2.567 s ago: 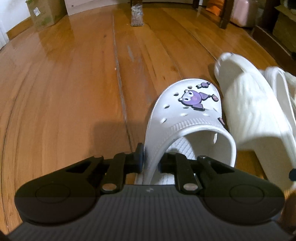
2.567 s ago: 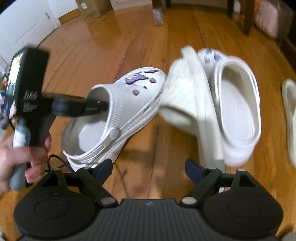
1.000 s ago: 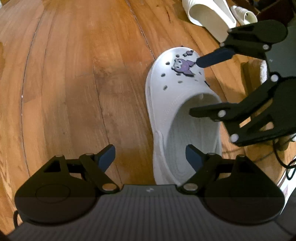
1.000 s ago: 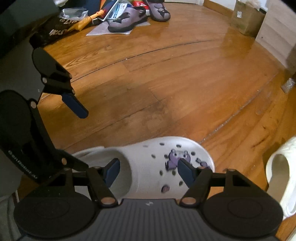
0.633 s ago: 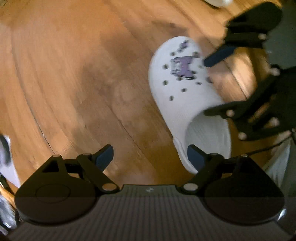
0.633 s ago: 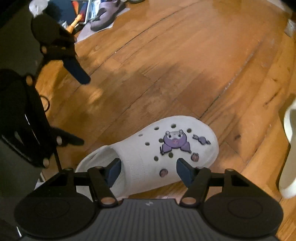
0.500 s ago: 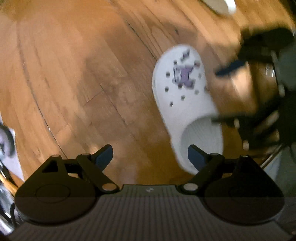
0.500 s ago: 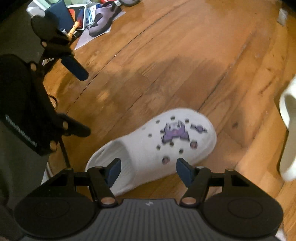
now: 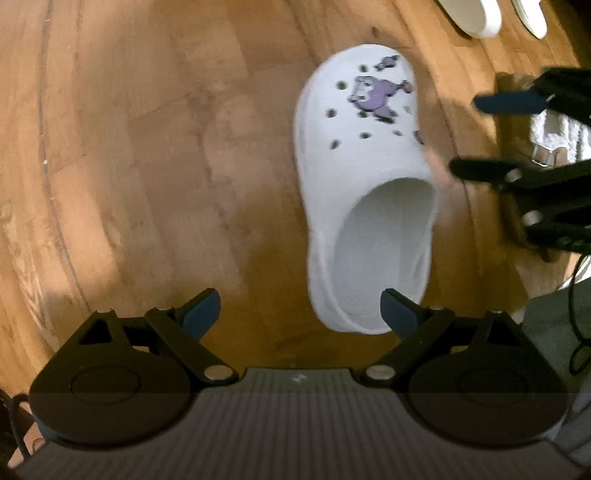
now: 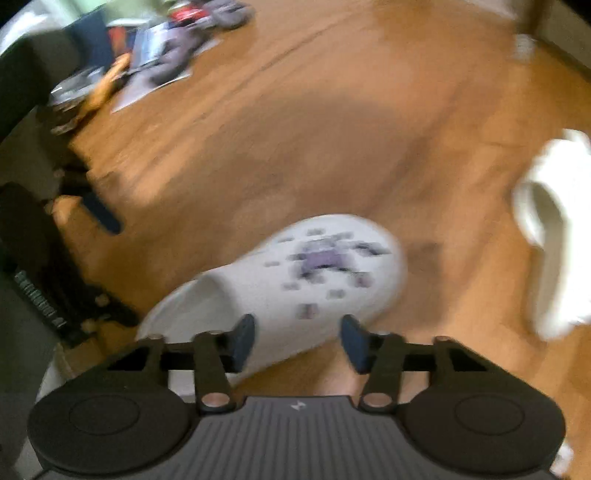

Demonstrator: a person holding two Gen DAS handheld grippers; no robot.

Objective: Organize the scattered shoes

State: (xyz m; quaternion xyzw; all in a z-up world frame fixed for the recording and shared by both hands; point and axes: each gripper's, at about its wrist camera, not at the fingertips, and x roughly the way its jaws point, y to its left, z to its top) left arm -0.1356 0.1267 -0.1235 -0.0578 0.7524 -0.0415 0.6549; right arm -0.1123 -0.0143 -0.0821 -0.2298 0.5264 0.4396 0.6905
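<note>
On the wooden floor [image 9: 140, 155], one white clog [image 9: 369, 192] sits sole-down, empty, nothing gripping it.

Left gripper [image 9: 299, 308]: held above the floor, tilted down, fingers spread wide, holding nothing. Clog's heel end sits just ahead of its right fingertip [image 9: 397, 306], off-centre to the right; toe points away from the camera.

Right gripper [image 10: 297, 338]: also angled down at the floor, fingers apart but at a narrower gap than the left's, nothing clamped. In its own view the clog [image 10: 288, 280] lies just past the fingertips, toe to the right, heel opening to the left. From the left wrist view the right gripper [image 9: 491, 133] shows at the right edge, beside the clog's toe side; contact can't be judged.

Clog detail: purple cartoon charm [image 9: 373, 92] plus smaller charms on the upper, between the vent holes.

More white footwear: a slide [image 10: 554, 229] well off to the right, two more white shoe ends [image 9: 476, 18] at the top edge.

Writing: some white lettering on the left tool's body [image 10: 37, 295], too blurred to read. Right wrist view is motion-smeared overall; clutter [image 10: 155, 48] top left not identifiable.
</note>
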